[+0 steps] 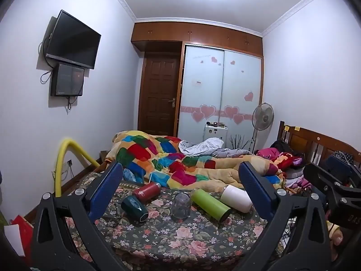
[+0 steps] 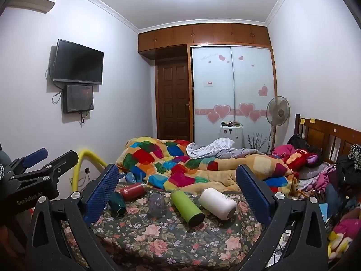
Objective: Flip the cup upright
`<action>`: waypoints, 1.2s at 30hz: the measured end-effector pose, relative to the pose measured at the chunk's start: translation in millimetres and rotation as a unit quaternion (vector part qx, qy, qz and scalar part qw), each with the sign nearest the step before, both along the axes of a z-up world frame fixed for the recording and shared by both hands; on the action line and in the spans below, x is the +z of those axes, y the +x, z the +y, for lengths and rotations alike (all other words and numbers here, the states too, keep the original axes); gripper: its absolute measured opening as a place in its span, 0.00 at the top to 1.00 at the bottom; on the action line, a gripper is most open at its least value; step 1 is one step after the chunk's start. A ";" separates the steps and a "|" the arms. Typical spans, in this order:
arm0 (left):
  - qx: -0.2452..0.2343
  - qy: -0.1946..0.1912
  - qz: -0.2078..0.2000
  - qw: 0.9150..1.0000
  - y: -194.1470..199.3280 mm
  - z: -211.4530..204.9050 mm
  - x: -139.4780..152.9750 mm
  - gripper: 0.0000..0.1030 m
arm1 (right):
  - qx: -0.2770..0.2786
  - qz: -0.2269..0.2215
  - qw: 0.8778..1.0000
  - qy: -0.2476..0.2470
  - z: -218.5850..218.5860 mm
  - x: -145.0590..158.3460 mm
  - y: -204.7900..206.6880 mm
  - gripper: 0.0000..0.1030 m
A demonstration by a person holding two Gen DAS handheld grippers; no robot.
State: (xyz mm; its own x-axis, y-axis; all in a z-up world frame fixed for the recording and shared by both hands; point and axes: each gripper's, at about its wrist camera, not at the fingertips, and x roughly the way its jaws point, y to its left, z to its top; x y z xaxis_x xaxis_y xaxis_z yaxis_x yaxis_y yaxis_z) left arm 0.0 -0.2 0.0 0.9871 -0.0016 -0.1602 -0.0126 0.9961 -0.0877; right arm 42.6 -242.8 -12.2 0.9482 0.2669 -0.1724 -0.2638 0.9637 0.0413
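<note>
Several cups lie on the floral bedspread [image 1: 171, 239]. A clear glass cup [image 1: 181, 205] [image 2: 157, 204] stands mouth down in the middle. On their sides lie a dark green cup [image 1: 134, 207] [image 2: 117, 203], a red bottle [image 1: 147, 191] [image 2: 133, 190], a lime green bottle [image 1: 211, 204] [image 2: 186, 206] and a white cup [image 1: 237, 198] [image 2: 218, 203]. My left gripper [image 1: 180, 192] is open and empty, held back above the cups. My right gripper [image 2: 178, 192] is open and empty too, likewise short of them. The right gripper shows at the left view's right edge [image 1: 331, 187]; the left gripper shows at the right view's left edge [image 2: 33, 171].
A patchwork quilt [image 1: 180, 162] is heaped just behind the cups. Clothes and toys [image 2: 302, 158] pile by the wooden headboard [image 2: 327, 135] on the right. A yellow tube [image 1: 62, 158] arches at the bed's left side. A fan [image 2: 277, 110] stands by the wardrobe.
</note>
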 end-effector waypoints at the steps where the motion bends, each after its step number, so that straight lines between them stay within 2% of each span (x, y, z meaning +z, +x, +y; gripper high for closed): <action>1: 0.001 -0.009 -0.001 1.000 0.0 0.5 -0.2 0.00 | 0.000 0.006 1.000 -0.001 0.1 -0.1 0.7 0.00; 12: -0.001 -0.010 0.006 1.000 4.1 -0.9 0.0 0.00 | -0.001 0.009 1.000 -0.001 0.6 -7.5 0.7 0.00; 23: -0.006 -0.004 0.007 1.000 7.9 -4.2 -3.5 0.00 | 0.006 0.012 1.000 -0.004 -5.3 -1.8 1.6 0.00; 29: -0.002 -0.019 0.003 1.000 8.1 -2.2 -6.9 0.00 | 0.011 0.012 1.000 0.006 -6.5 -2.8 5.0 0.00; 36: 0.002 -0.016 0.002 1.000 9.4 0.6 -2.1 0.00 | 0.009 0.006 1.000 0.003 -3.2 -1.1 3.4 0.00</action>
State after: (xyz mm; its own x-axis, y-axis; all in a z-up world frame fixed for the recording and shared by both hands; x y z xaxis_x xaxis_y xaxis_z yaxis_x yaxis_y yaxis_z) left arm 9.4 0.4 -2.1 0.9863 -0.0020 -0.1647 -0.0179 0.9927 -0.1193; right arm 45.9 -246.0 -13.3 0.9411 0.2846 -0.1826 -0.2799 0.9587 0.0511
